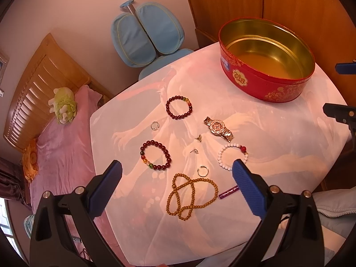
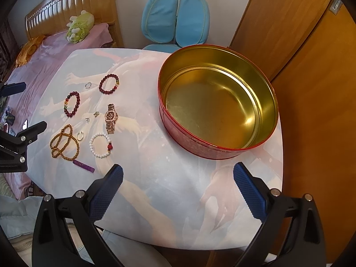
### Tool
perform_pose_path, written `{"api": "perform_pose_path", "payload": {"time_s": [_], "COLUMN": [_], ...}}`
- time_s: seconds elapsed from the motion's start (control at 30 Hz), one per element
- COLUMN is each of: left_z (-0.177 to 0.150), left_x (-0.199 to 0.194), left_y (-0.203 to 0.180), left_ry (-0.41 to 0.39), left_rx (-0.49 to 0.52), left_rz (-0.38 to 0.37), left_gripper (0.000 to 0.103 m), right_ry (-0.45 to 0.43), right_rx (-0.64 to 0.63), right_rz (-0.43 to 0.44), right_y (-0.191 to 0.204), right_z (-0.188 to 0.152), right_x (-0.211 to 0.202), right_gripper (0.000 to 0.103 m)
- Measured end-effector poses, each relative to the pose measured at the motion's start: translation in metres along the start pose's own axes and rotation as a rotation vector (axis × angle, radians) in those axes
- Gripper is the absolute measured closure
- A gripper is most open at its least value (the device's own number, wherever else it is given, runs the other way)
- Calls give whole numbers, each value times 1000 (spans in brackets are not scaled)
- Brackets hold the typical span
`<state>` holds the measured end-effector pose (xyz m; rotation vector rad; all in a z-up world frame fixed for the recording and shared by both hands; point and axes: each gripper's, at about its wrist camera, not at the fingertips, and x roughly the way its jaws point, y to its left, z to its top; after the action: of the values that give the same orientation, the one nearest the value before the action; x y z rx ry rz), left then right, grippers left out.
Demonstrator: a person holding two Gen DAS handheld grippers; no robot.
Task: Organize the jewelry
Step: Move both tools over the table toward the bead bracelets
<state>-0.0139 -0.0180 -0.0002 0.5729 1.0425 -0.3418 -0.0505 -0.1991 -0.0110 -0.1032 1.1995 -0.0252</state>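
Jewelry lies spread on a small table [image 1: 278,133]: two dark red bead bracelets [image 1: 179,108] [image 1: 155,155], a white bead bracelet [image 1: 232,155], a wooden bead necklace [image 1: 191,194], a gold watch [image 1: 218,129], rings [image 1: 154,125] [image 1: 203,170], small earrings [image 1: 198,138] and a purple stick [image 1: 229,192]. An empty red tin [image 1: 267,62] with a gold inside stands at the back right; it also shows in the right wrist view [image 2: 219,102]. My left gripper [image 1: 178,173] is open above the necklace. My right gripper [image 2: 178,178] is open, in front of the tin.
A blue chair [image 1: 146,37] stands behind the table. A bed with a pink cover [image 1: 64,155] and a green plush toy [image 1: 63,106] lies to the left. Wooden doors [image 2: 300,44] are at the right.
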Motion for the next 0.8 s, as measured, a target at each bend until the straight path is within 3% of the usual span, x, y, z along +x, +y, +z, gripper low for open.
{"api": "perform_pose_path", "payload": {"time_s": [0.8], "left_z": [3], "left_x": [-1], "left_y": [-10], "left_ry": [8], "left_rx": [18], "left_rz": [-4], "left_gripper": [7], "right_ry": [12], "right_rx": [2], "right_rz": [6], "right_y": [-4], "right_z": [-7], "right_x": [2], "right_gripper": [4]}}
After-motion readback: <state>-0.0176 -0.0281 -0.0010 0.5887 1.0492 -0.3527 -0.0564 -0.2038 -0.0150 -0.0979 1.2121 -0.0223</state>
